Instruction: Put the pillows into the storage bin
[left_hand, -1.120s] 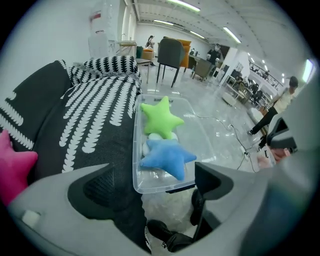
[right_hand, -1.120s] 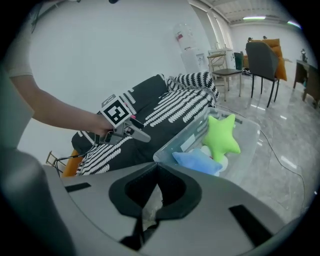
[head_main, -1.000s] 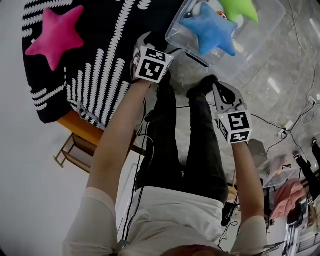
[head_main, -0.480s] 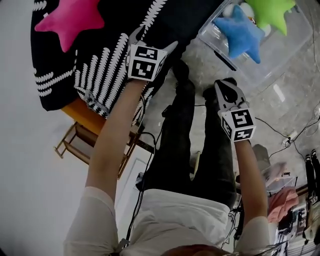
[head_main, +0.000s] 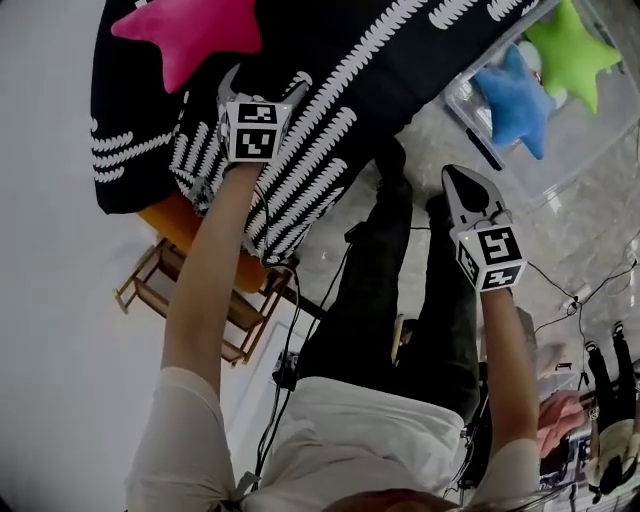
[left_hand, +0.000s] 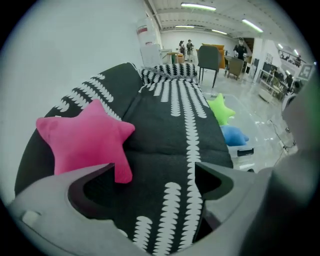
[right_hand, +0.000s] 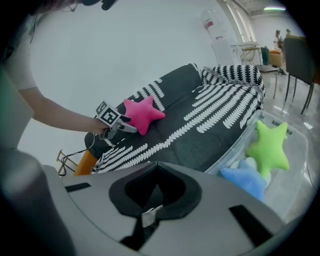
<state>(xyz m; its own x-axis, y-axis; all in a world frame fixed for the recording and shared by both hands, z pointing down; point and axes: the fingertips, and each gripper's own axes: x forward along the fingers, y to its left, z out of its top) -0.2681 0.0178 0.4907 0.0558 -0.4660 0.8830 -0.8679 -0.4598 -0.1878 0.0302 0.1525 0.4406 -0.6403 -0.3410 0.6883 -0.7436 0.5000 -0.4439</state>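
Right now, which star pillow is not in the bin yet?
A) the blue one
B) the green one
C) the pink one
C: the pink star lies on the couch, while the blue star and the green star sit inside the clear bin.

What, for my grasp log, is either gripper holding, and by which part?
Nothing: the left gripper is open near the pink pillow; the right gripper is shut, empty.
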